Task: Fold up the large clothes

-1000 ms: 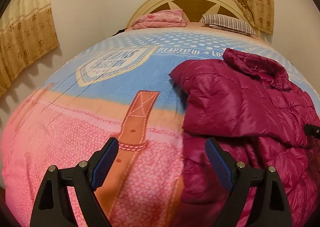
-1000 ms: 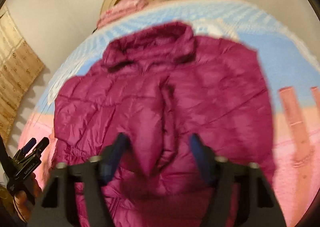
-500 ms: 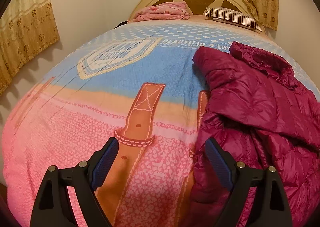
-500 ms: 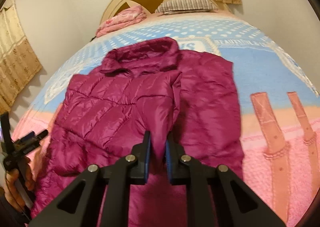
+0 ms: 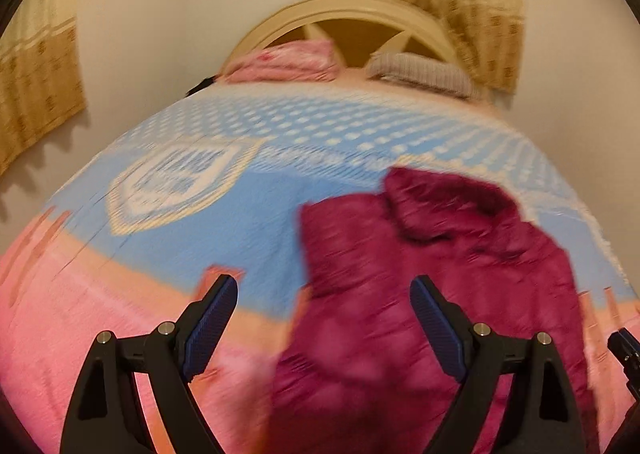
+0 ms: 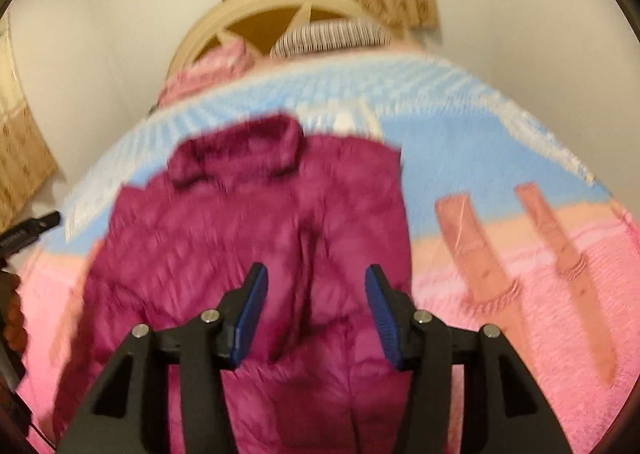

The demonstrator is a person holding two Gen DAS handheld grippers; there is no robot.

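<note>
A magenta puffer jacket (image 6: 256, 238) lies on the bed, collar toward the headboard, both sides folded in over its middle. It also shows in the left wrist view (image 5: 432, 278), right of centre. My right gripper (image 6: 316, 306) is open and empty, hovering over the jacket's lower middle. My left gripper (image 5: 324, 322) is open and empty, above the jacket's left edge and the bedspread. Both views are motion-blurred.
The bedspread (image 5: 200, 222) is blue toward the headboard and pink near me. A pink folded blanket (image 5: 288, 62) and a striped pillow (image 5: 420, 70) lie by the cream headboard (image 5: 344, 10). Walls and curtains flank the bed.
My right gripper, shut on a jacket fold half a second ago, has opened and let it go. My left gripper has swung right toward the jacket, still open.
</note>
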